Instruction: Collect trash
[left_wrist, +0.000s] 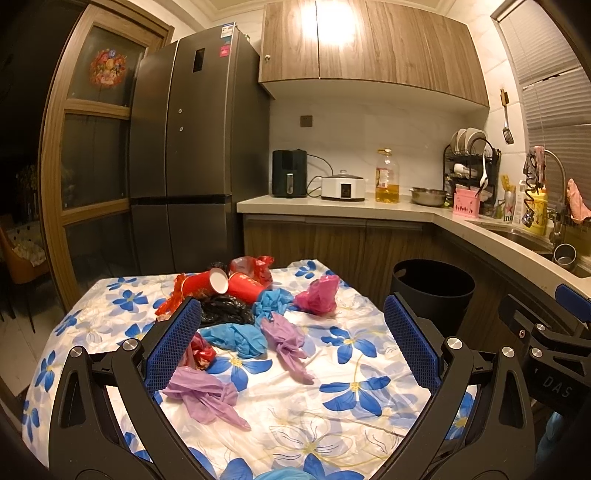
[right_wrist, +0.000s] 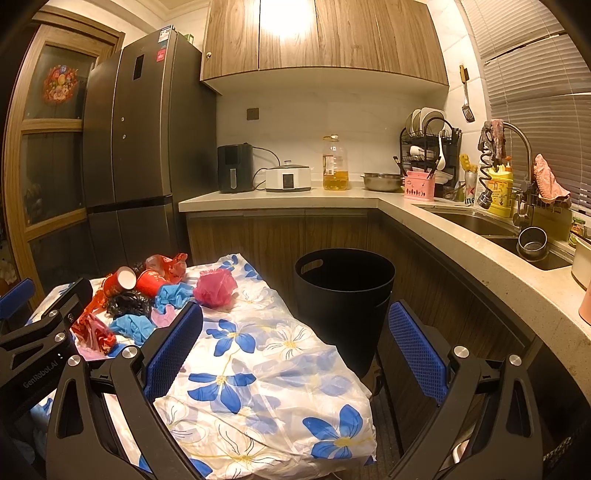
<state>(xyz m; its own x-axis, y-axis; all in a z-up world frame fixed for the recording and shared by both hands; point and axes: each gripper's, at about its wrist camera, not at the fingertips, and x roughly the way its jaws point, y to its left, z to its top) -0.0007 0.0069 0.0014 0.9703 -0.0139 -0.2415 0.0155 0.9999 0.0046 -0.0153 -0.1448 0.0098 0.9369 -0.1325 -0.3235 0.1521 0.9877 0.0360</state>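
Observation:
Crumpled trash lies on a table with a blue-flowered cloth (left_wrist: 332, 402): two red paper cups (left_wrist: 236, 284), a black bag (left_wrist: 225, 310), blue bags (left_wrist: 236, 338), purple bags (left_wrist: 284, 339), a pink bag (left_wrist: 319, 295) and red wrappers (left_wrist: 201, 354). A black bin (right_wrist: 345, 295) stands on the floor past the table's right side. My left gripper (left_wrist: 291, 317) hovers open over the near part of the pile, holding nothing. My right gripper (right_wrist: 295, 325) is open and empty above the table's right edge, near the bin. The pink bag (right_wrist: 216, 288) lies just beyond its left finger.
A grey fridge (left_wrist: 192, 147) stands behind the table. The L-shaped counter (right_wrist: 424, 218) carries an air fryer, cooker, oil bottle (right_wrist: 335, 166), steel bowl, dish rack and sink (right_wrist: 480, 221). Cabinets hang above. A wooden glass door (left_wrist: 92, 147) is at left.

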